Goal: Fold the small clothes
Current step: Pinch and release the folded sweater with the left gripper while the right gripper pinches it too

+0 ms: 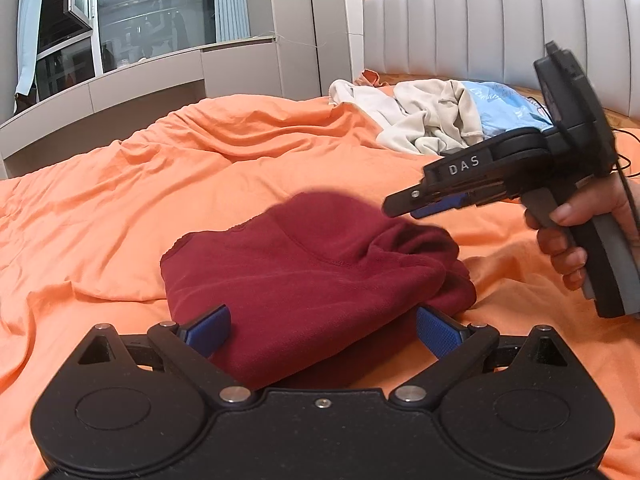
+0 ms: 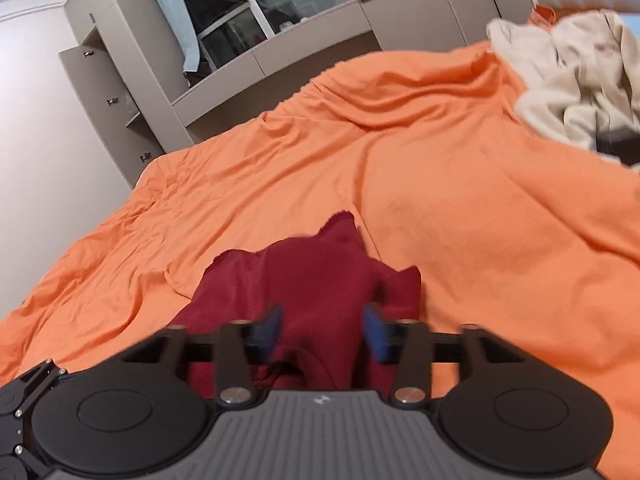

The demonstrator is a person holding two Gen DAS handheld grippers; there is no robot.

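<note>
Left gripper (image 1: 322, 330): jaws spread wide, blue pads either side of the near edge of the dark red garment (image 1: 312, 276), neither pad pressing on it. We read it as unclamped, the cloth merely lying between the pads.

Right gripper (image 2: 322, 330): jaws partly parted, red cloth bunched in the gap between the blue pads. The frame is blurred and we see a little space at the pads, so we judge no firm grip yet. From the left wrist view the same tool (image 1: 404, 206) hangs over the garment's right side, a hand (image 1: 568, 248) on its grip.

The garment lies partly folded on the orange bed sheet (image 1: 120, 208), thick edge toward us, loose lump at its right. Looks like soft fleecy knit: light, limp, not fragile, prone to sag and bunch. We would pinch through doubled layers at an edge or corner, not the middle.

Farther off, near the padded headboard (image 1: 500, 28), a pile of pale clothes (image 1: 424, 116) waits, well apart.
</note>
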